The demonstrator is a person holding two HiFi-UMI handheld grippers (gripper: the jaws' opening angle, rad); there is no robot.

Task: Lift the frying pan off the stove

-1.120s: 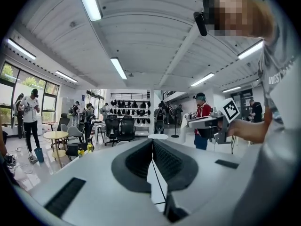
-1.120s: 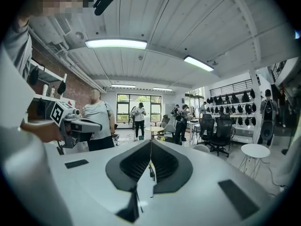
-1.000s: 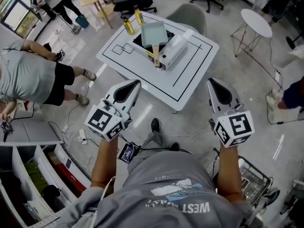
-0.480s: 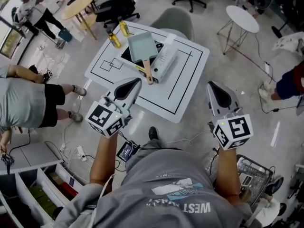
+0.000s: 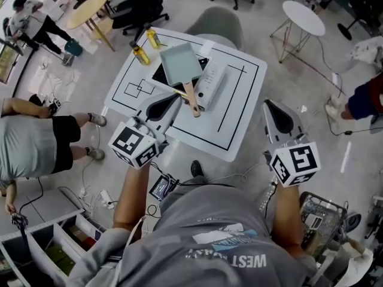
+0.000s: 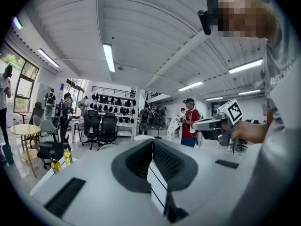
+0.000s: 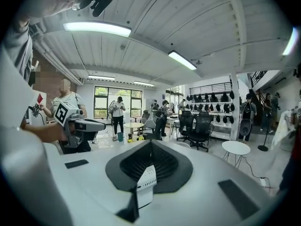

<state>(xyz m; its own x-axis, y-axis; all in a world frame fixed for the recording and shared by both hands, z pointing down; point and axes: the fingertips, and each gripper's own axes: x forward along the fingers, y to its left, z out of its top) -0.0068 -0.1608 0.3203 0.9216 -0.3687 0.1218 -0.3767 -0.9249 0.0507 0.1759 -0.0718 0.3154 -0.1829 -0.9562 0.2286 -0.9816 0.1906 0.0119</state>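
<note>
In the head view a pale green square frying pan (image 5: 179, 63) with a wooden handle (image 5: 191, 98) sits on a black stove plate (image 5: 160, 74) on a white table (image 5: 239, 109). My left gripper (image 5: 171, 98) is shut and empty; its tip hovers over the table's near edge, just short of the handle. My right gripper (image 5: 269, 104) is shut and empty too, held off the table's right corner. Both gripper views look level across the room, with the left jaws (image 6: 152, 142) and right jaws (image 7: 150, 143) shut on nothing.
A long white box (image 5: 210, 84) lies right of the pan. Two yellow bottles (image 5: 140, 55) stand at the table's far left corner. A grey chair (image 5: 219, 24) is behind the table, a round white side table (image 5: 304, 18) at far right, people at left, and a wire cart (image 5: 321, 218) by my right side.
The table has come closer and lower in the head view. The left gripper's tip now overlaps its near edge. Both grippers stay shut at the same height.
</note>
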